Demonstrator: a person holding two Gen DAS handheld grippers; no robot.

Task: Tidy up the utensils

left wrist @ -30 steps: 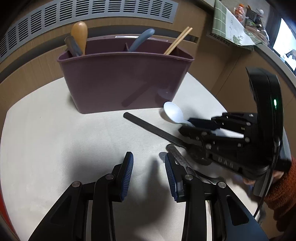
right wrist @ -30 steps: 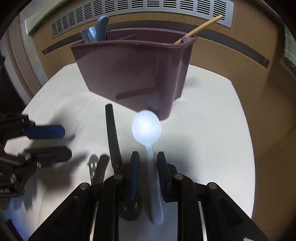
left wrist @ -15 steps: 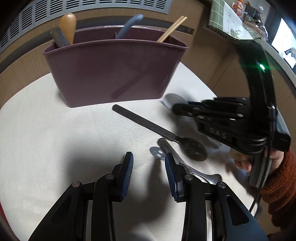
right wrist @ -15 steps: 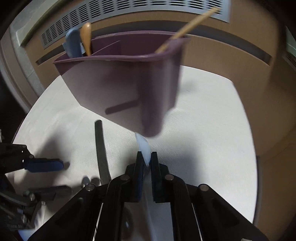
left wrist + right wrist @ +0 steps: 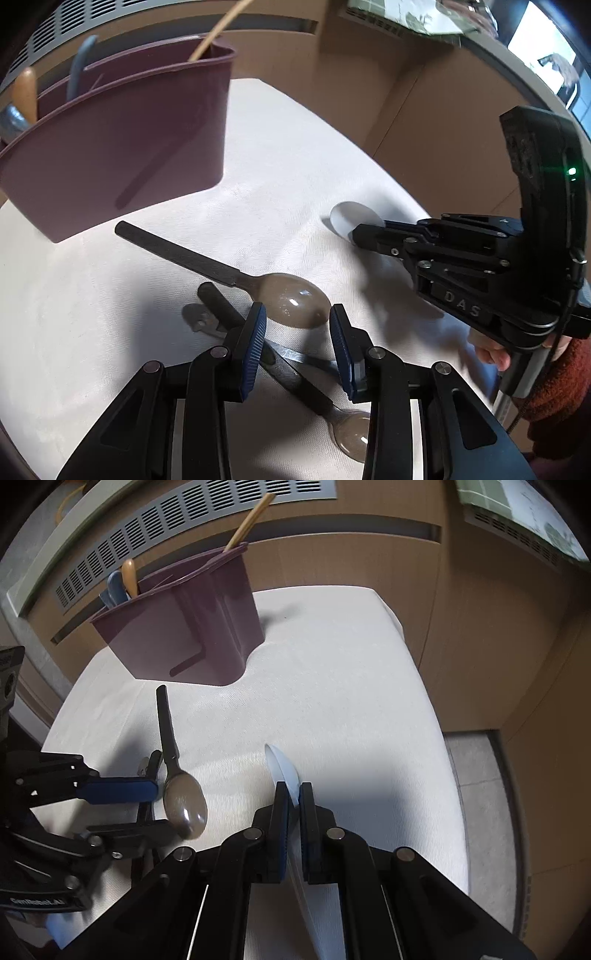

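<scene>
Since a second ago, the right hand-held gripper has clamped onto the white plastic spoon and turned it on edge, bowl clear of the bench. Left hand-held gripper has shifted over the dark-handled metal spoon, jaws apart, gripping nothing. At ten o'clock in the right wrist view stands the purple utensil caddy holding chopsticks.

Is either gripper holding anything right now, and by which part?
The right gripper pinches the white spoon near its bowl. The left gripper is open, holding nothing.
</scene>
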